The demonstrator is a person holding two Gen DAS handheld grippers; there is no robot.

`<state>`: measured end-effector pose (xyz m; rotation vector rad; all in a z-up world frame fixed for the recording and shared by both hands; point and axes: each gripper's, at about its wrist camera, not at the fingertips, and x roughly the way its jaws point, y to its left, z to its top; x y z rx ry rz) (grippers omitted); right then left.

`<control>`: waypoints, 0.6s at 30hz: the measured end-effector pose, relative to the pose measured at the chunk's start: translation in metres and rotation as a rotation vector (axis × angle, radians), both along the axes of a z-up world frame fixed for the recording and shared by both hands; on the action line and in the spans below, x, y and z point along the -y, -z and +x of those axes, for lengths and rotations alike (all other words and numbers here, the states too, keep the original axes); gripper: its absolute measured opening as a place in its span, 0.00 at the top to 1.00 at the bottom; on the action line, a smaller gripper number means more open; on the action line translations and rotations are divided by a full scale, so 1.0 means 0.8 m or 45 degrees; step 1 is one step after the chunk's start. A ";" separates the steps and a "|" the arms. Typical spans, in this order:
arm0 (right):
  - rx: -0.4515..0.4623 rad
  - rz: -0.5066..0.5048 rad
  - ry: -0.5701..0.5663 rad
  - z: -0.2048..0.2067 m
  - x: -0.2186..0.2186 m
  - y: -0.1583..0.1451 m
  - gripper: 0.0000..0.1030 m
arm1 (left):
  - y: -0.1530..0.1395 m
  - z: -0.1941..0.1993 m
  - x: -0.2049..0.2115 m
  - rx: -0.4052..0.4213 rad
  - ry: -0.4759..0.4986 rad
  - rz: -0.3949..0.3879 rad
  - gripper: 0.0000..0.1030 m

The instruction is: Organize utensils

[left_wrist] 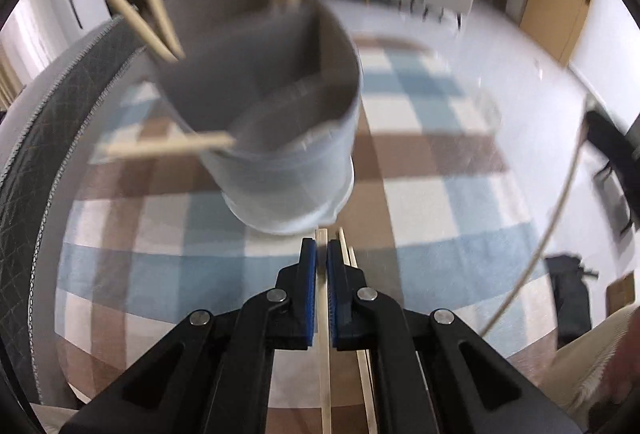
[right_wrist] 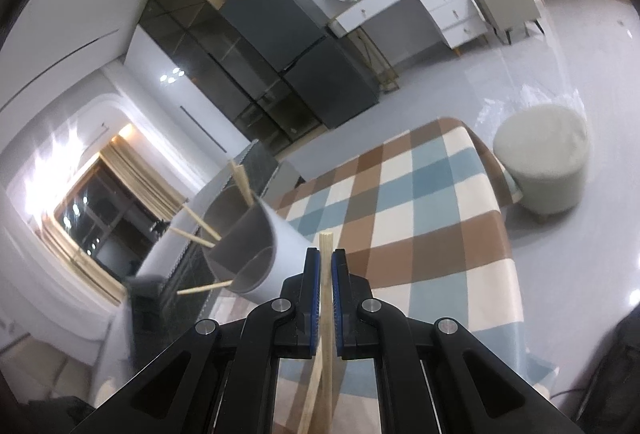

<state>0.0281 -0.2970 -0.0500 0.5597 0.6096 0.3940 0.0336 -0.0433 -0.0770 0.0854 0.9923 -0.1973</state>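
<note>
Chopsticks pinched in both grippers, holder just ahead

Chopsticks are the load here: thin, pale wooden sticks, judged very light, stiff along their length, smooth enough to swivel or slide between flat pads. Left gripper point(left_wrist: 322, 254) has its blue pads closed on one chopstick point(left_wrist: 322, 354), which runs straight back under the camera; its tip shows just past the fingertips. A second chopstick point(left_wrist: 362, 374) lies just right of the right-hand finger, outside the jaws, on the checked tablecloth point(left_wrist: 440, 194) as far as I can tell.

Right gripper point(right_wrist: 325, 262) is closed on what looks like a pair of chopsticks point(right_wrist: 325, 314); squared ends poke up a little beyond the pads, and the two shafts splay apart lower down, so the pair is not held parallel.

Utensil holder point(left_wrist: 280, 138), a white cylinder with grey dividers inside, stands on the cloth just ahead of the left gripper. Several chopsticks point(left_wrist: 156, 18) already lean out of its compartments at odd angles. Left view is blurred; which compartment each occupies cannot be told.

Handling judgement: grip near the middle or upper third so the free end hangs steady; a hold close to one end lets the stick pivot. Holder looks light, likely to tip if a stick levers against its rim
</note>
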 end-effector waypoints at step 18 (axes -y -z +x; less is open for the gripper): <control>0.116 -0.228 -0.056 -0.056 -0.077 -0.017 0.95 | -0.060 -0.017 -0.050 0.198 -0.073 -0.233 0.99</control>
